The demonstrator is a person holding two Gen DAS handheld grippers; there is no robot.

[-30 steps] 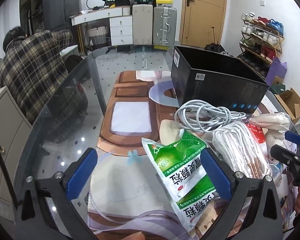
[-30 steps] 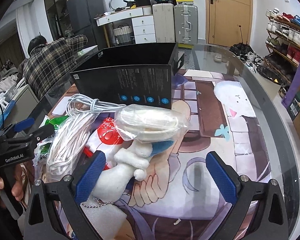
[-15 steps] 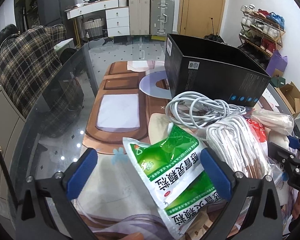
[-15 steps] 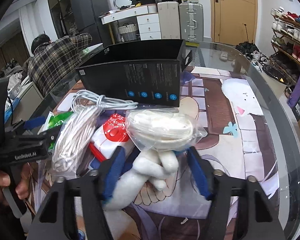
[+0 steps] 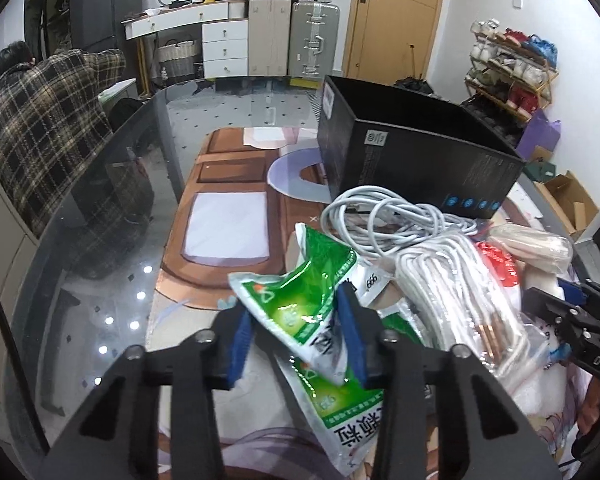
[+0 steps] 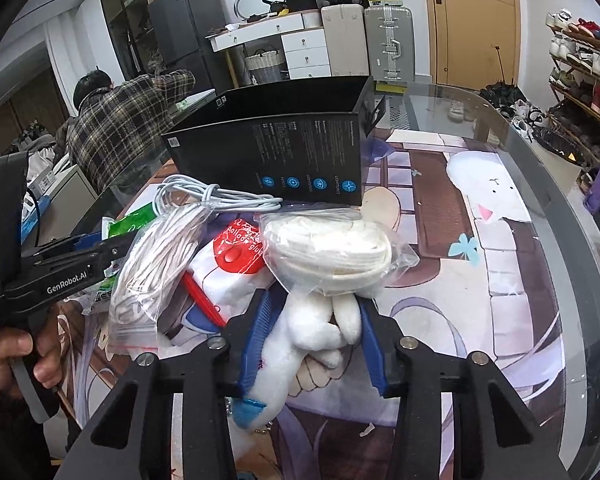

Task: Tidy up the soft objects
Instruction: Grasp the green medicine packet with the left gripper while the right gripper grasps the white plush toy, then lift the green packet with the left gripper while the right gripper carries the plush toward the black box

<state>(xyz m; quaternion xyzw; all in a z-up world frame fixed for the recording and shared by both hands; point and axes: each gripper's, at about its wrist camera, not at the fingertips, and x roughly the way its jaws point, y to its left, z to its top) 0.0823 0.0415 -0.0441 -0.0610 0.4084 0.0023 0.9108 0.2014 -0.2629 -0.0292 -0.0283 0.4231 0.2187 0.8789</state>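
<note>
Both grabs just closing: left gripper [image 5: 298, 336] clenched on the green sachet [image 5: 300, 300], right gripper [image 6: 314, 336] clamped round the white plush toy [image 6: 300, 340]. Ahead, black box [image 6: 284, 160] apparently empty; cables [image 5: 400, 220], bags unsorted. Barely begun.

Background around my work table, both wrist views.
Glass table [image 5: 112, 216] carries a printed mat [image 6: 512, 240]. Beyond its far edge I see two upright suitcases [image 5: 294, 38] beside a white drawer unit [image 5: 225, 46], with a wicker basket [image 5: 178, 54] under the desk next to it. A wooden door [image 5: 400, 20] is shut. A shoe rack [image 5: 512, 68] lines the right wall. A person in a plaid shirt [image 6: 118, 132] bends away at left.
</note>
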